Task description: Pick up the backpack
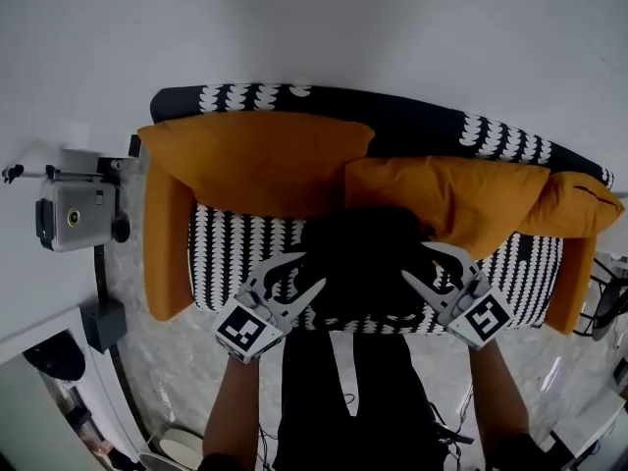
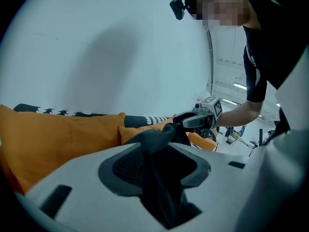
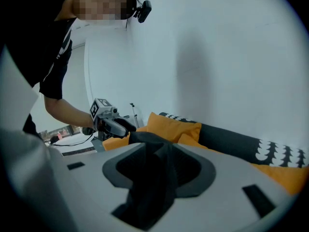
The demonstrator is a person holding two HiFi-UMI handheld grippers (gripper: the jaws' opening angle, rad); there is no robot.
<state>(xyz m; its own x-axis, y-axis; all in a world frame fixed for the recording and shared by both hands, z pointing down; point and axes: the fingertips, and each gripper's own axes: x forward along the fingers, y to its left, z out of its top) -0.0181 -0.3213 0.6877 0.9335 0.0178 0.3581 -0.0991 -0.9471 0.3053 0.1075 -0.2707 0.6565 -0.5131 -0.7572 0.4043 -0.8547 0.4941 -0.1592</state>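
Head view, centre: black backpack point(image 1: 363, 253) on the sofa point(image 1: 224, 253). Only the gripper views show its fabric inside the released left gripper point(image 1: 309, 270) and right gripper point(image 1: 416, 261).

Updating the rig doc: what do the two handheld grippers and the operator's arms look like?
Left gripper and right gripper: light grey two-finger bodies, dark grey pads, each with a white cube bearing black square markers. Operator wears a black short-sleeved shirt; forearms bare.
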